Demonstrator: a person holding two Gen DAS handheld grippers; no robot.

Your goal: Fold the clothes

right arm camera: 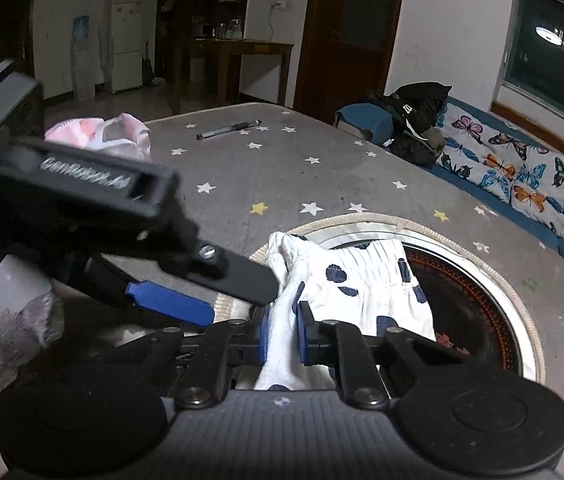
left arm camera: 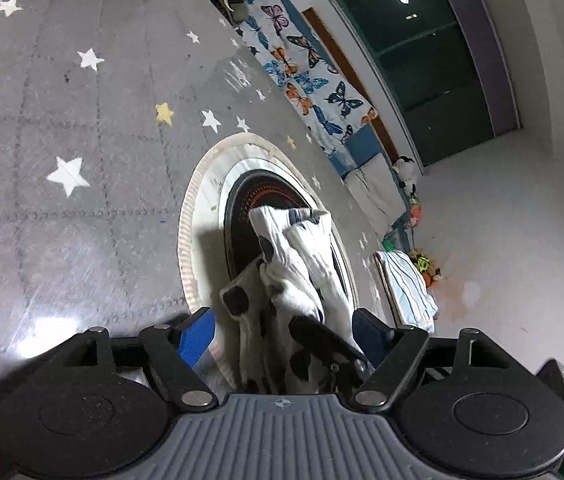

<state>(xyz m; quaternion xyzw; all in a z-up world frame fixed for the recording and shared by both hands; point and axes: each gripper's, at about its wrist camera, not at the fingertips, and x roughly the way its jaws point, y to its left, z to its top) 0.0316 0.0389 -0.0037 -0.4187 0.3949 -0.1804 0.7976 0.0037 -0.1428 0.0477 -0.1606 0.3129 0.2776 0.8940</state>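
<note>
Mid-fold: white navy-dotted cotton garment (right arm camera: 361, 288) over round cooktop on grey star-print tabletop (right arm camera: 282, 168). Right hand-held gripper (right arm camera: 282, 330) clenched on its bunched edge; left hand-held gripper (left arm camera: 282, 332) seemingly released. Next: left regrasp.

We see a crinkled white cloth garment (right arm camera: 361, 280) with navy spots, lying on a grey star-printed table cover (left arm camera: 82, 120) that looks smooth and glossy. Our grippers' blue pads (right arm camera: 301, 332) look like ridged matt plastic.

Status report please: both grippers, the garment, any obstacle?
Right hand-held gripper shut on spotted garment. Left hand-held gripper open around it. Garment bunched over round burner. No obstacle.
</note>
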